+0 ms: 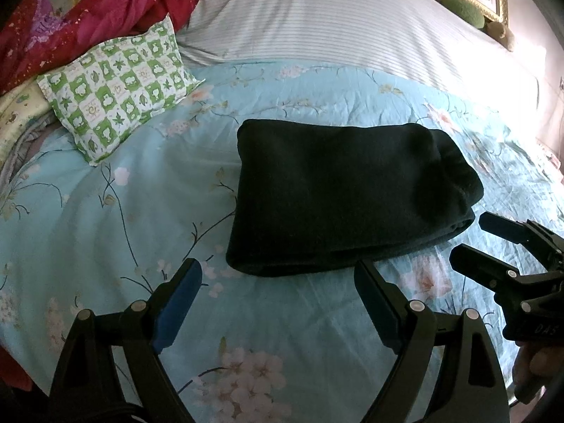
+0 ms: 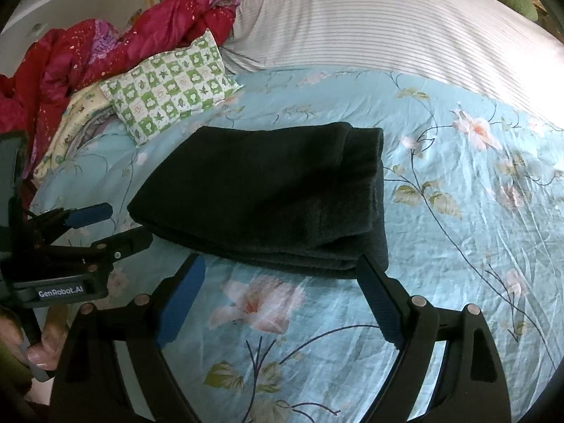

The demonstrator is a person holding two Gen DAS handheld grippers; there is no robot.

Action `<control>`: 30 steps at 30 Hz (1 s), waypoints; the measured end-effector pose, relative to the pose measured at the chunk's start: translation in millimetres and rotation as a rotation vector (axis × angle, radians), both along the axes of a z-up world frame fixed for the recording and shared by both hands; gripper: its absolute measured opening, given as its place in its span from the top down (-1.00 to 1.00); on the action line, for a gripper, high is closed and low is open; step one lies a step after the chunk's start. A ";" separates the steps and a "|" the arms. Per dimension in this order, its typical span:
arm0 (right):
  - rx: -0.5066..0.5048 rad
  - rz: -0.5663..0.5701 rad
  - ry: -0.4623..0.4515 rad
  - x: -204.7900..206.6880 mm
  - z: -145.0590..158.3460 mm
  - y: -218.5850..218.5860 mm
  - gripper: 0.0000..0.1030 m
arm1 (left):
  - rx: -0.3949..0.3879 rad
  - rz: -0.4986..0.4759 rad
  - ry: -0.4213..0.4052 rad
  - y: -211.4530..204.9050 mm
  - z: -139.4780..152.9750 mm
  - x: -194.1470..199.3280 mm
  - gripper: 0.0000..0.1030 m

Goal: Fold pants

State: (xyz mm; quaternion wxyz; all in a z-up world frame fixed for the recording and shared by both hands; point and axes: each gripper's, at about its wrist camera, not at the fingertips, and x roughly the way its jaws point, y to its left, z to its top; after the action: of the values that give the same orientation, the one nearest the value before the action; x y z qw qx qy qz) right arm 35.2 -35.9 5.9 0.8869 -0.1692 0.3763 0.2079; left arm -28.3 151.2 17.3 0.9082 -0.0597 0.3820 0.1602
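Pants point(image 1: 338, 194): folded into a dark, layered rectangle, lying mid-bed on the floral sheet point(image 1: 105, 246), short of the striped pillow point(image 1: 335, 17). Long axis across both views, left to right.

Left tool point(image 1: 278, 296): jaws wide apart, empty, just short of the near folded edge, toward its left end. Right tool point(image 2: 282, 296): jaws wide apart, empty, just short of the same edge, toward its right end where the layers stack.

Bundle straight ahead of both tools; neither clearly nearer. Folding judged complete or nearly so; at most a final tidy of the near edge left.
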 end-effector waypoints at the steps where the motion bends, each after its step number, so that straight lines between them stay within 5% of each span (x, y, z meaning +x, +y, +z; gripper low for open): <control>1: 0.001 0.000 0.001 0.2 -0.1 0.1 -0.71 | -0.001 0.000 0.001 0.1 -0.2 0.3 -0.73; 30: 0.007 0.009 -0.009 -0.3 6.8 4.6 -0.71 | 0.006 0.005 -0.009 0.0 8.5 -1.4 -0.74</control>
State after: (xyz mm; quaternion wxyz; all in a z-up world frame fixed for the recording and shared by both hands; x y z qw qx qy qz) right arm 34.9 -31.2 12.8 0.8881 -0.1688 0.3711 0.2122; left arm -29.7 151.2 25.8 0.9097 -0.0586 0.3772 0.1634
